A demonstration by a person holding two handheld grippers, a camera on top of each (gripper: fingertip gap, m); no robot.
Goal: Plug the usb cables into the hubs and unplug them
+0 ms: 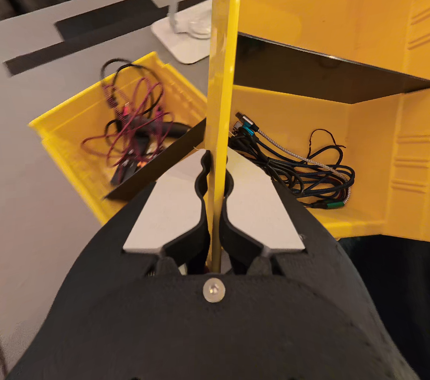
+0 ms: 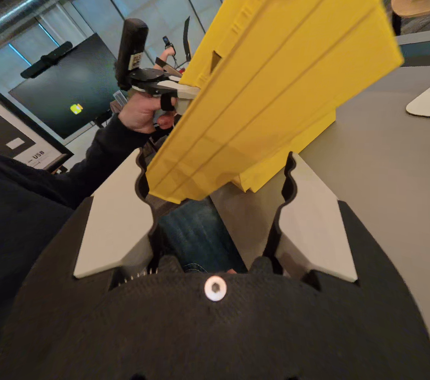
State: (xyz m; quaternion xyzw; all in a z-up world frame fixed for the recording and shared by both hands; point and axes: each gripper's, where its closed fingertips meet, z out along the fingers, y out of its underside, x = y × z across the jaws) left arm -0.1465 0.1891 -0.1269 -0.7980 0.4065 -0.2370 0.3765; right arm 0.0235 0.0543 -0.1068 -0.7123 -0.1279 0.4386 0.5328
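USB cables (image 1: 300, 173) are lying in a loose dark bundle w/ a silver braided one, on the floor of the tilted yellow bin (image 1: 325, 113), right of centre in the left wrist view. Plug ends (image 1: 244, 126) are fanning out toward the upper left of the pile, pointing up and left at the bin wall; the bundle's long axis is running from those plugs down to lower right. A second tangle, magenta cables (image 1: 135, 126), is sitting in another yellow bin (image 1: 69, 117) at centre left on the grey table (image 1: 35, 182); dark blocks under it may be the hubs, can't tell for sure.

Left gripper (image 1: 216, 159) is clamping the near bin's thin yellow wall (image 1: 221, 89), fingers (image 1: 202, 182) nearly closed on it, wall running straight up the frame between them. So the cables are lying just right of and beyond these fingers, across the wall.

Right gripper (image 2: 214, 173) is showing fingers (image 2: 288, 182) spread wide, holding nothing. In its view the bin's ribbed underside (image 2: 279, 89) is filling the upper centre, tipped up off the table (image 2: 372, 159), w/ the left gripper (image 2: 186, 89) and hand (image 2: 142, 113) gripping its far edge at centre left.

Judgement: right one is free and prob the nearer to reach in; it'd need to come round the raised rim and approach the plugs along their axis
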